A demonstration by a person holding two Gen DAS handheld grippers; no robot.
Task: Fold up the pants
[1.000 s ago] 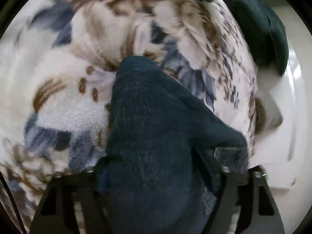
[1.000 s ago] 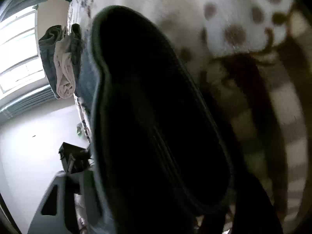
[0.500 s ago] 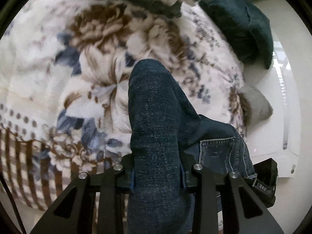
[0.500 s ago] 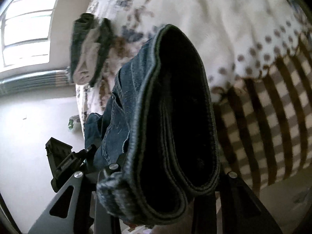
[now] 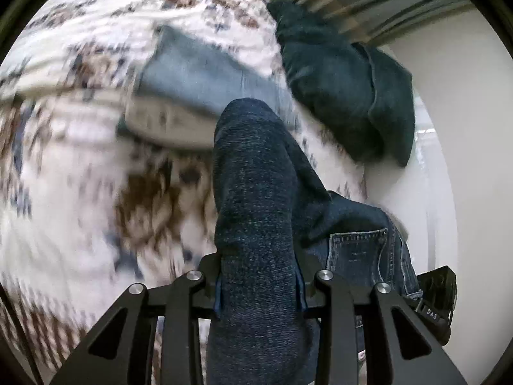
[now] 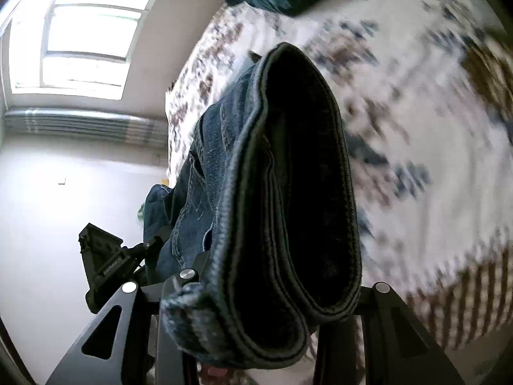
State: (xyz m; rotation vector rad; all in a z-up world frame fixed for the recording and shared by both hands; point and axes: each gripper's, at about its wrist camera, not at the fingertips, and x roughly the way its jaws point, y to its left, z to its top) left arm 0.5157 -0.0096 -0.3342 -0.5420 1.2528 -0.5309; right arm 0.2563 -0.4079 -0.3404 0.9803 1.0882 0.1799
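Dark blue jeans [image 5: 256, 199] hang lifted above a flowered bed blanket [image 5: 80, 166]. My left gripper [image 5: 259, 276] is shut on a folded bundle of the dark denim, which rises between its black fingers; a back pocket [image 5: 359, 247] shows to the right. My right gripper [image 6: 269, 292] is shut on the thick waistband end of the jeans [image 6: 288, 192], whose dark inside faces the camera. The left gripper [image 6: 105, 256] shows at lower left in the right wrist view, and the right one [image 5: 436, 301] at lower right in the left wrist view.
A folded light blue garment [image 5: 198, 77] lies on the blanket further back. A dark teal cushion [image 5: 346, 77] sits at the bed's far edge by the wall. A bright window [image 6: 86, 35] and pale floor [image 6: 64, 192] lie to the left of the bed.
Both grippers closed onto the jeans and lifted them well up from the blanket. The bed now looks farther away and blurred, and the folded light blue garment has come into view.
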